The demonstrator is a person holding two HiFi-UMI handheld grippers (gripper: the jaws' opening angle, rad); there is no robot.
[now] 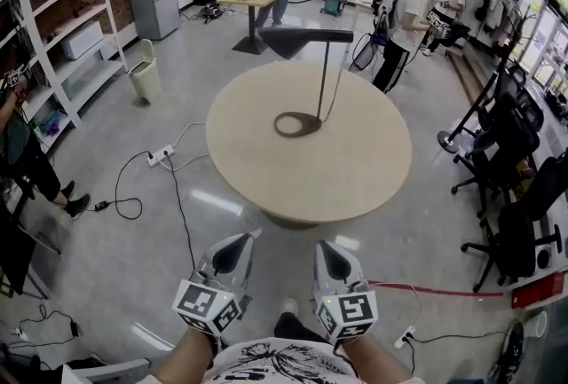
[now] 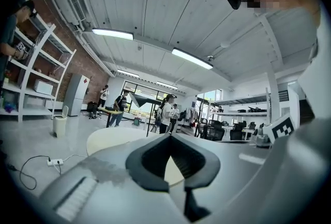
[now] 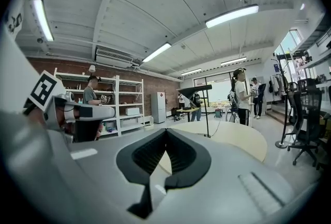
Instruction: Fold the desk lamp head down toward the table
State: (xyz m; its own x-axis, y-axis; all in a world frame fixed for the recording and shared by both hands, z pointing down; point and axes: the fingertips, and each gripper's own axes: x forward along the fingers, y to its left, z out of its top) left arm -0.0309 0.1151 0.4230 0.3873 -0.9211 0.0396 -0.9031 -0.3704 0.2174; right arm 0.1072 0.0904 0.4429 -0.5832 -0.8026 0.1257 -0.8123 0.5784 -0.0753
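A black desk lamp stands on the round beige table (image 1: 355,187). Its ring base (image 1: 297,123) carries a thin upright stem, and the flat head (image 1: 306,38) is held level at the top. Both grippers are low in the head view, short of the table's near edge and well away from the lamp. My left gripper (image 1: 240,242) is shut with nothing in it, and so is my right gripper (image 1: 327,249). The left gripper view shows its jaws (image 2: 170,137) closed, with the lamp head (image 2: 142,100) far off. The right gripper (image 3: 165,132) points at the table (image 3: 232,135) and lamp head (image 3: 194,88).
A power strip (image 1: 160,156) and black cables lie on the floor to the left, and a red cable (image 1: 426,289) to the right. Office chairs (image 1: 519,196) stand at the right, with a bin (image 1: 146,72) and shelving (image 1: 62,36) at the left. Several people stand beyond the table.
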